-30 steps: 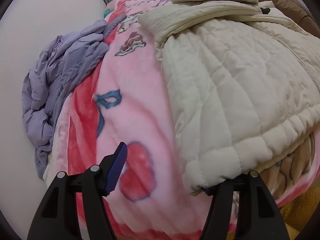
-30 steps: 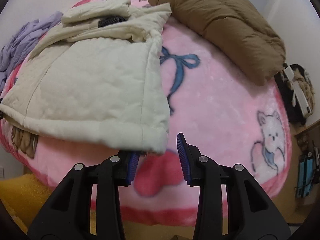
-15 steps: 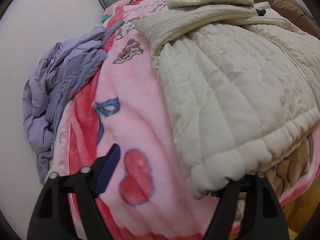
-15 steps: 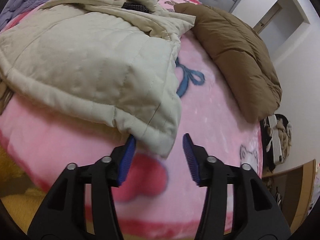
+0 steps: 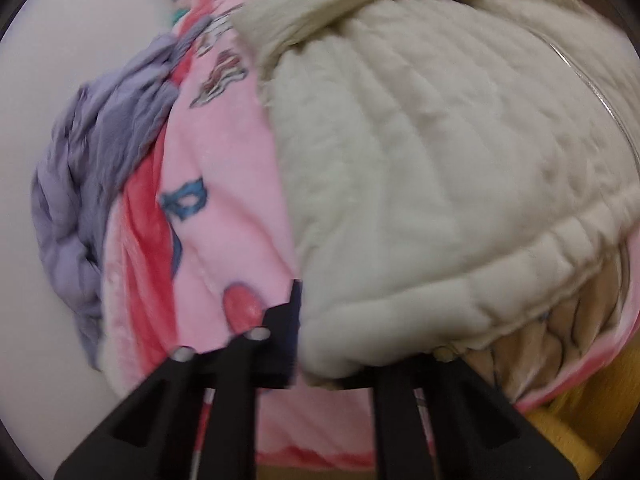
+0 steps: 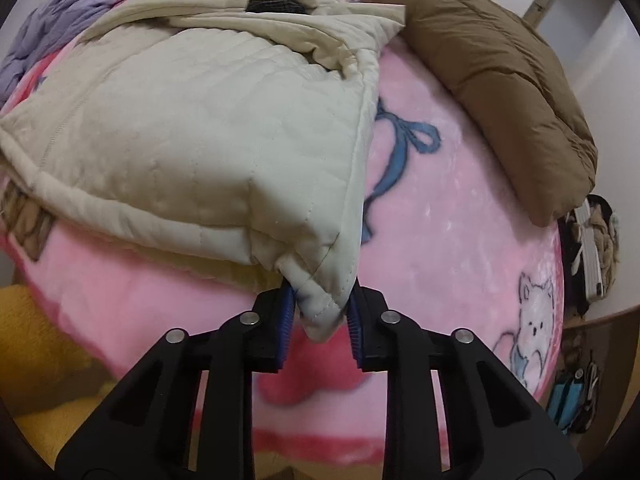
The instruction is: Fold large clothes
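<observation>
A cream quilted jacket (image 5: 440, 160) lies spread on a pink blanket (image 5: 224, 160) over a bed. My left gripper (image 5: 320, 340) is shut on the jacket's near hem corner. Its left finger presses the fabric's edge and its right finger is hidden under the hem. In the right wrist view the same jacket (image 6: 200, 140) has its other hem corner between the blue pads of my right gripper (image 6: 320, 316). Those jaws are closing, and the pads touch the fabric on both sides.
A crumpled purple garment (image 5: 80, 200) hangs at the bed's left edge. A brown puffer jacket (image 6: 500, 80) lies at the far right of the blanket (image 6: 460, 220). Bags (image 6: 592, 240) stand beside the bed on the right, and something yellow (image 6: 40, 360) sits below the near edge.
Both grippers stood open beside the jacket's hem corners. The left has closed on its corner, and the right has narrowed onto the other corner, which now sits slightly lifted between its pads.
</observation>
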`<move>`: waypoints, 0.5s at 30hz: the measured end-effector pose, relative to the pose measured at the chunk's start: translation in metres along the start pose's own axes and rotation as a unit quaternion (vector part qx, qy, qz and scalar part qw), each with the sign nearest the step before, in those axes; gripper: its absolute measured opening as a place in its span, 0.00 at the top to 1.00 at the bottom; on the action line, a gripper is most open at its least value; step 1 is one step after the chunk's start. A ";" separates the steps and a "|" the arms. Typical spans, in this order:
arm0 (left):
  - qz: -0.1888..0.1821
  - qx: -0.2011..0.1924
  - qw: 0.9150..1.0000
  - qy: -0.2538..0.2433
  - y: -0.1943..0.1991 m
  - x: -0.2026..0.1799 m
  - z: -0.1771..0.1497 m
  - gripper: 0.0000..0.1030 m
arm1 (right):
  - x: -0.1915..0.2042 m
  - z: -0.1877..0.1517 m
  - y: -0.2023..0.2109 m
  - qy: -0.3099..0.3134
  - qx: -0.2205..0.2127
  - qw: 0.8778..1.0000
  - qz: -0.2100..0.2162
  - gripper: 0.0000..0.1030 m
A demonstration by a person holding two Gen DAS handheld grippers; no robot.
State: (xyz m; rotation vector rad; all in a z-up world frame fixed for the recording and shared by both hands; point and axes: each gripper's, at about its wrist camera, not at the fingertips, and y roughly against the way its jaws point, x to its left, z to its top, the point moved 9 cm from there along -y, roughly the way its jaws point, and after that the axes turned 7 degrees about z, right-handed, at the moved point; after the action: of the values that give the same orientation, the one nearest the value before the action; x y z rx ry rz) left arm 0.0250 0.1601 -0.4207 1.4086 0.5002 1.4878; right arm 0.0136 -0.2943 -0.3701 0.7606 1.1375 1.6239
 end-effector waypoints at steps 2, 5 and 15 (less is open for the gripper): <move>-0.001 -0.002 0.999 0.032 0.014 0.012 0.003 0.91 | 0.005 0.010 0.017 0.009 -0.004 1.000 0.004 0.81; 0.027 -0.014 0.997 0.072 0.042 0.048 0.016 0.90 | 0.005 0.034 0.058 0.025 -0.030 0.999 -0.001 0.81; 0.030 -0.032 0.988 0.148 0.072 0.136 0.122 0.85 | -0.036 0.155 0.134 0.011 -0.089 0.996 -0.021 0.79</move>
State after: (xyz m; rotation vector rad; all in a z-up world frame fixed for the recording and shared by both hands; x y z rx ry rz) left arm 0.1322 0.2054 -0.2630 1.1678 0.5897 1.7583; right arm 0.1127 -0.2909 -0.1874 0.6003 1.0013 1.6757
